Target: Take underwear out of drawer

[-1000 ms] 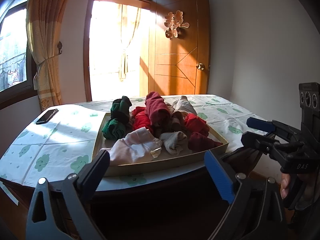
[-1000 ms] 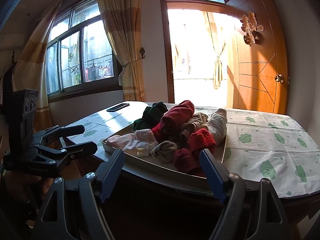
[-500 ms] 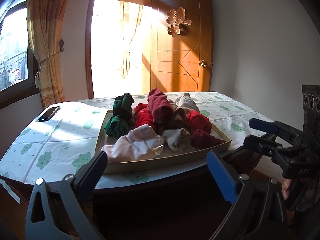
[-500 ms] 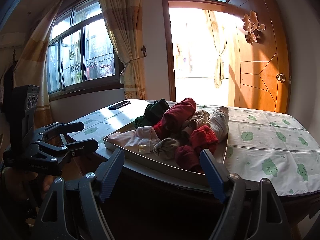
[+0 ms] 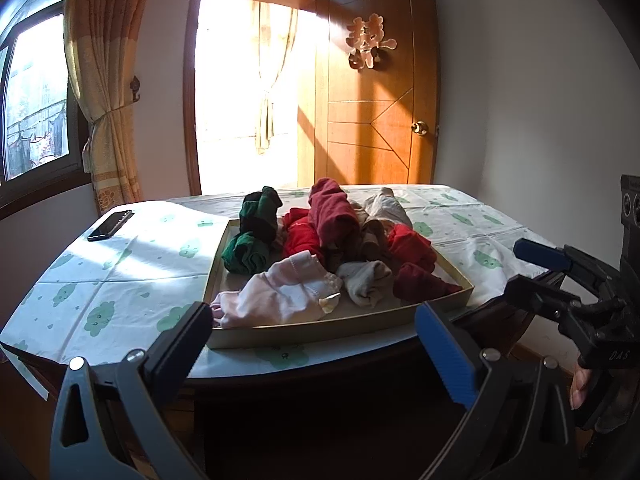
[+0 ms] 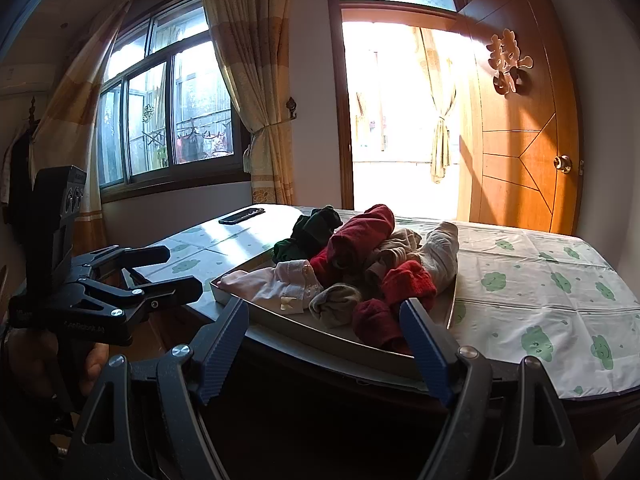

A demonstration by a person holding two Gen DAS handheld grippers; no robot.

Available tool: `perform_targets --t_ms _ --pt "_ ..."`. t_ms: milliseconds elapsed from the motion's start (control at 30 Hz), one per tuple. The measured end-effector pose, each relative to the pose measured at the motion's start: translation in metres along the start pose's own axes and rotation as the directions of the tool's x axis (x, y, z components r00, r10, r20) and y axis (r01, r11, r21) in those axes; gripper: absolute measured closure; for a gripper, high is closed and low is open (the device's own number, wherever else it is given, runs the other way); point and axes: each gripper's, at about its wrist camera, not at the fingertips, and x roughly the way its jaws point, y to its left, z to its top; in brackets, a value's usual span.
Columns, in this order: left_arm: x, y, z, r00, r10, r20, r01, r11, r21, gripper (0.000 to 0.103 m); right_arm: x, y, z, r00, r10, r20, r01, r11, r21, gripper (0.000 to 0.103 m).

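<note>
The shallow drawer [image 5: 320,330] of rolled underwear [image 5: 332,248] sits at the table's [image 5: 120,280] 6 o'clock edge. The left gripper [image 5: 312,344] is opening, empty; the right gripper [image 6: 324,332], marked "DAS", stands wide, empty.

Harsh doorway [image 5: 248,80] glare backlights the dim, fisheye-warped room.

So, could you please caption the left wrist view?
Open left gripper faces a shallow drawer of rolled underwear.
</note>
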Motion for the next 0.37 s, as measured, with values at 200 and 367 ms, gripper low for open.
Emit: perform_targets --t_ms 200,367 --pt "0.0015 -0.0034 -0.0029 1.0 -0.011 0.004 0.011 1.0 0.024 0.0 0.0011 0.0011 -0.0013 1.0 0.004 -0.006 -0.004 1.0 -0.006 0.023" --pt "0.0003 -0.0053 -0.0026 1.0 -0.016 0.009 0.016 0.999 0.03 0.0 0.0008 0.002 -0.0021 1.0 0.004 -0.011 -0.005 1.0 -0.009 0.023"
